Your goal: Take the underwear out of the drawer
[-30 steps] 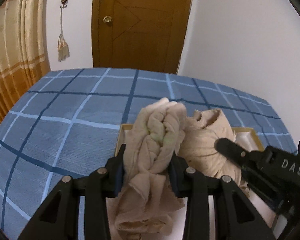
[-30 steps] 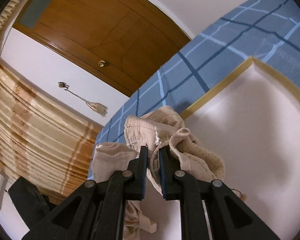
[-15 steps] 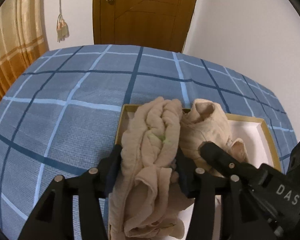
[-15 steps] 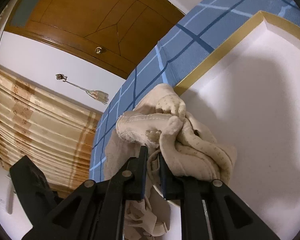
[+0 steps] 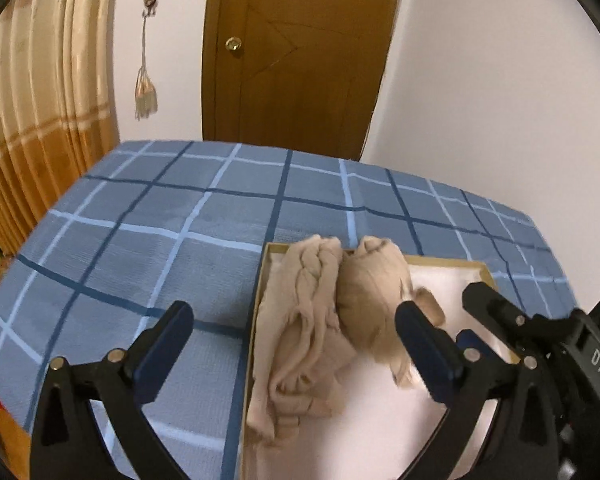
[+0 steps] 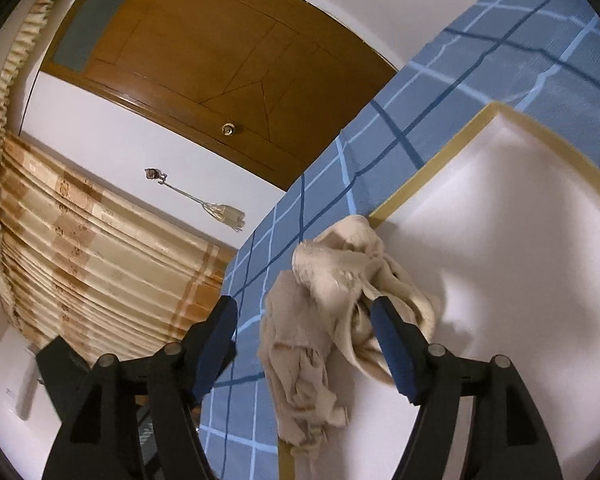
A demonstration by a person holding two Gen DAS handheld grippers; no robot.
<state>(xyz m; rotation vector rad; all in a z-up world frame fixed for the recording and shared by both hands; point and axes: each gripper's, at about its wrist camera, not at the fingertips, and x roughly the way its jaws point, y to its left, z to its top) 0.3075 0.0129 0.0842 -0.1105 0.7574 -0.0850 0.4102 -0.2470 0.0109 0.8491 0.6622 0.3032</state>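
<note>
1. Two bunches of beige underwear [image 5: 320,320] lie side by side at the left end of a white, gold-rimmed tray [image 5: 452,276] on the bed; the left bunch droops over the tray's edge.
2. The left tool [image 5: 292,344] stands wide open, its jaws having just spread; the cloth lies beyond the pads, untouched.
3. The right tool [image 6: 304,332] has likewise just been opening; the underwear sits between its jaws, and the right finger [image 6: 392,344] is close against a fold, though I judge nothing is pinched.
4. No drawer shows. Both pieces seem delivered and let go, so this pair looks done; whether more remain I cannot tell.
5. Around: a blue checked bedspread [image 5: 160,232], a wooden door [image 5: 300,52], a striped curtain [image 5: 32,100], a tassel on a wall hook [image 5: 146,92]. Nothing blocks pulling back, except the close tools.
</note>
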